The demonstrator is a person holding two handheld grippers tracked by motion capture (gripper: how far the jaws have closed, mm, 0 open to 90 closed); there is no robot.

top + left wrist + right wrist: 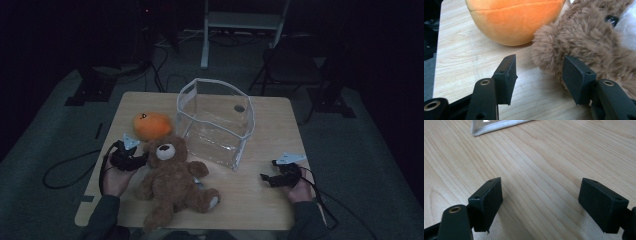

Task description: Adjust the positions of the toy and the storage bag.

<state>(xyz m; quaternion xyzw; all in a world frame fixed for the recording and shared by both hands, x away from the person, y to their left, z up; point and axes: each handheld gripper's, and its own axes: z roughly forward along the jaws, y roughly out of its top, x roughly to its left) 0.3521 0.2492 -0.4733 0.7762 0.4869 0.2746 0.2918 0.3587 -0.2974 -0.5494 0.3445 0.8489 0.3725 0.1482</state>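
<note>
A brown teddy bear [172, 180] lies on its back on the wooden table [270, 200], its head toward an orange plush toy [151, 125]. My left gripper [145, 159] is at the left side of the bear's head. In the left gripper view its jaws [539, 75] stand open: the right pad [576, 77] is against the bear's [586, 37] fur, the left pad is free over bare wood, and the orange plush [516, 20] lies just beyond. My right gripper [264, 179] rests at the table's right side, open [540, 200], with only wood between its pads.
A clear plastic bag with white trim [215, 120] stands open at the table's far middle; its bottom corner [499, 127] appears in the right gripper view. Cables trail from both grippers off the table. A folding chair [290, 65] and a white stand [240, 20] are on the dark floor behind.
</note>
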